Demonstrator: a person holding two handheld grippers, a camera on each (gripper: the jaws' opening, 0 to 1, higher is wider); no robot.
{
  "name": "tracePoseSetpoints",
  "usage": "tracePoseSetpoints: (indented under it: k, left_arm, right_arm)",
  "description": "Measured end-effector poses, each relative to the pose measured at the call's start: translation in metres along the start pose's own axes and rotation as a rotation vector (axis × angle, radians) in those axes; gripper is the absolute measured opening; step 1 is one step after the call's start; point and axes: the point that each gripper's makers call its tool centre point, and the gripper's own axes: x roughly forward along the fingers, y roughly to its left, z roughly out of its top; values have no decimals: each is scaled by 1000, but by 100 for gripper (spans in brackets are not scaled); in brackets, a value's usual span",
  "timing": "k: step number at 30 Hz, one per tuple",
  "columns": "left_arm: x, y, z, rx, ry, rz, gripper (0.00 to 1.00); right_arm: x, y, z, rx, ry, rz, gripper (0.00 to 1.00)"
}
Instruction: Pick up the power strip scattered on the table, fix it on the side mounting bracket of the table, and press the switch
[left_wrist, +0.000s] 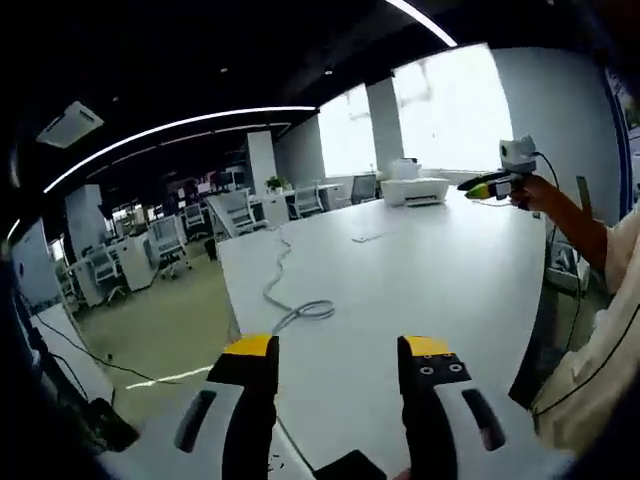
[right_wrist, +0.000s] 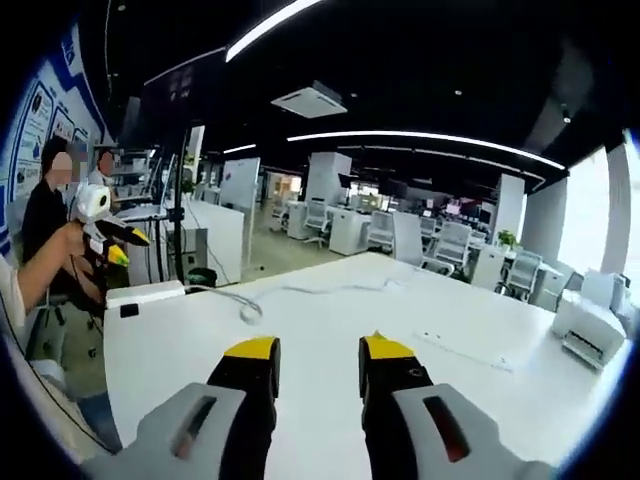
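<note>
Both claws hover empty with jaws apart, the left claw (left_wrist: 340, 350) and right claw (right_wrist: 318, 350) over the white surface (left_wrist: 430, 270), while the power strip (right_wrist: 145, 294) lies at the surface's far left edge, long axis along that edge, its cable (left_wrist: 300, 310) nearer the left claw.
</note>
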Motion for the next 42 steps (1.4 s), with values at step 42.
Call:
tracePoseSetpoints:
  k: [42]
  left_arm:
    - [24,-16,11,47,-342,360,66]
  right_arm:
    - [-84,-60,-47,176,-295,-225,50]
